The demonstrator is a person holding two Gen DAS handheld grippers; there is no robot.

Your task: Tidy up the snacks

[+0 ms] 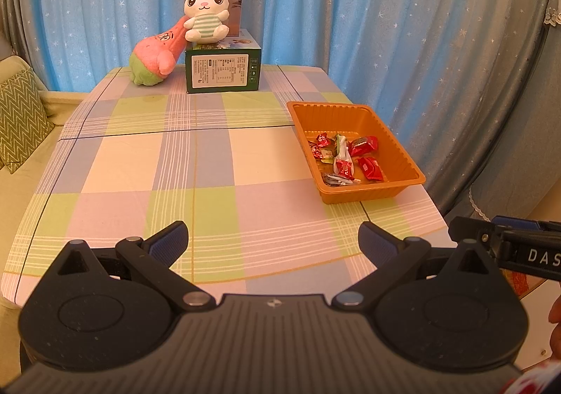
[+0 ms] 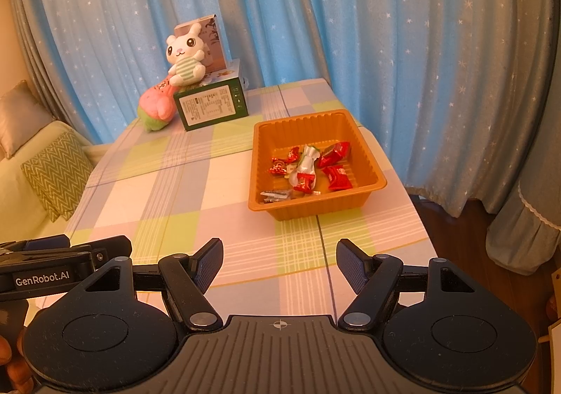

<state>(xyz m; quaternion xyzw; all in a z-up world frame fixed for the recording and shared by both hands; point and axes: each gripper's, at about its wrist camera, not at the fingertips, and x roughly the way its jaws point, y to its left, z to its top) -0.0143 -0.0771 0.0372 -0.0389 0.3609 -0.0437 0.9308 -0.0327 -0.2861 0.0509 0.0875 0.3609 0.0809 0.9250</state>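
Snacks [image 2: 308, 166] fill the tray [image 2: 317, 209] beyond both spread, empty tools [image 2: 279, 262].

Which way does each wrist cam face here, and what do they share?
Left wrist: on the open left claw, angled down over the table; right claw's side at right edge.
Right wrist: on the open right claw, same tilt; left claw's side at left edge.
Shared: orange tray of snacks, green box, plush rabbit.

tablecloth [image 1: 196, 162] bare near and left; orange tray [image 1: 396, 152] blocks right, green box [image 1: 222, 69] far back
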